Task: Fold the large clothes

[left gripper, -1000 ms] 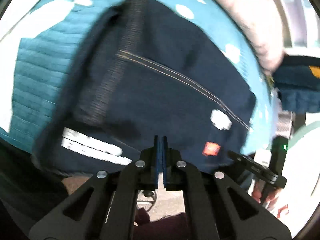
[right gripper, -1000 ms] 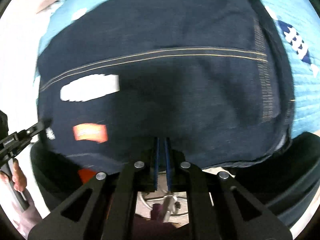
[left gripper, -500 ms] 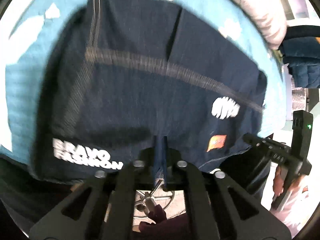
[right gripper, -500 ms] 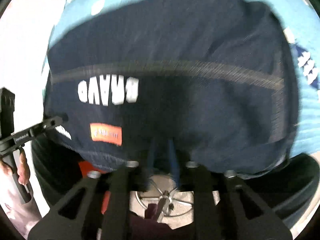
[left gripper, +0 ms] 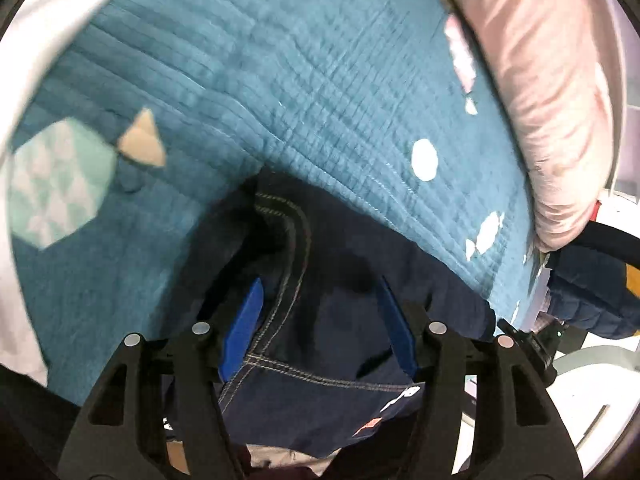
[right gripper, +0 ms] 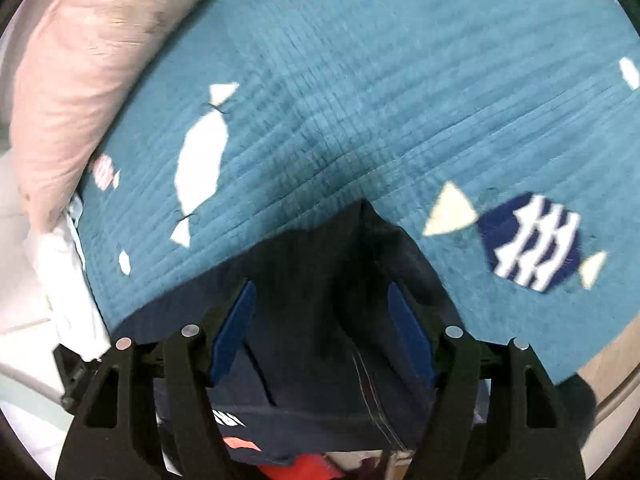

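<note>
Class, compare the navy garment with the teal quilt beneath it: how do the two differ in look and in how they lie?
The navy garment is dark, with pale double stitching and white lettering; the teal quilt is ribbed and carries fish shapes. The garment lies bunched at the near edge; the quilt lies spread out flat. The garment sits between both grippers' open jaws; the quilt lies beyond them. Both are soft fabric.
</note>
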`<state>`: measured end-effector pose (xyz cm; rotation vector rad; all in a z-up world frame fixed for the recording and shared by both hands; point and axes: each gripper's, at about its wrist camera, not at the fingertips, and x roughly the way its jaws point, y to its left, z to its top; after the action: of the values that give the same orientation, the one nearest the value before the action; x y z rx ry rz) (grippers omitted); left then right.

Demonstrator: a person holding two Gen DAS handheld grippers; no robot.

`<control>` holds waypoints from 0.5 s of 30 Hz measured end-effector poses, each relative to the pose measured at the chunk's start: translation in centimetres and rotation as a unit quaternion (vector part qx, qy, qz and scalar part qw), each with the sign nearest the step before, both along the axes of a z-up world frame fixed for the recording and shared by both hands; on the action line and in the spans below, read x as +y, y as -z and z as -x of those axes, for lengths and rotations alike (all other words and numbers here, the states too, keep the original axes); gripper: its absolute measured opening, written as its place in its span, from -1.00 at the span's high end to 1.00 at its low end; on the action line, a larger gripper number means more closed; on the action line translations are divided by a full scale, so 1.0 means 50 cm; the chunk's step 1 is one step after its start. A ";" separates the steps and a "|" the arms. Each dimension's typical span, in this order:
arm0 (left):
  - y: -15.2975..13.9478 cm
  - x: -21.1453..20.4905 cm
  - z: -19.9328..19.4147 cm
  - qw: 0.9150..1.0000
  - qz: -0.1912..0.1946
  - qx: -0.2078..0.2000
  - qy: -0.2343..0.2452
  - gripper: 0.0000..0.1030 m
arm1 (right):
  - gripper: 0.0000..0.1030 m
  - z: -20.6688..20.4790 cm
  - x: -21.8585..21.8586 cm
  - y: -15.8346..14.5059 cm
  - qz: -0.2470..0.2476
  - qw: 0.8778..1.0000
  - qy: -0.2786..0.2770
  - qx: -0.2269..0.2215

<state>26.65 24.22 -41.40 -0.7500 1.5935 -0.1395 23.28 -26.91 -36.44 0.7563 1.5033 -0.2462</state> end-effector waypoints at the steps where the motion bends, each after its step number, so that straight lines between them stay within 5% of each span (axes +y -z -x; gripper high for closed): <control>1: 0.013 -0.008 -0.009 1.000 -0.004 0.009 0.005 -0.10 | 0.32 -0.004 -0.003 0.028 -0.023 1.000 0.012 0.015; 2: 0.025 -0.008 -0.015 1.000 0.000 0.019 -0.001 0.00 | 0.58 -0.006 -0.006 0.048 -0.055 0.998 0.028 0.013; 7: 0.010 0.007 -0.017 1.000 0.021 -0.010 -0.002 0.50 | 0.71 -0.026 0.034 0.034 -0.022 0.999 0.024 -0.021; 15: -0.046 0.018 -0.023 0.997 0.038 -0.057 -0.025 0.66 | 0.86 -0.058 0.032 -0.062 -0.034 0.994 0.018 -0.103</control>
<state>27.78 25.14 -39.08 -0.8260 1.4658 -0.2042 26.16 -25.33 -33.36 0.8377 1.3098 -0.1395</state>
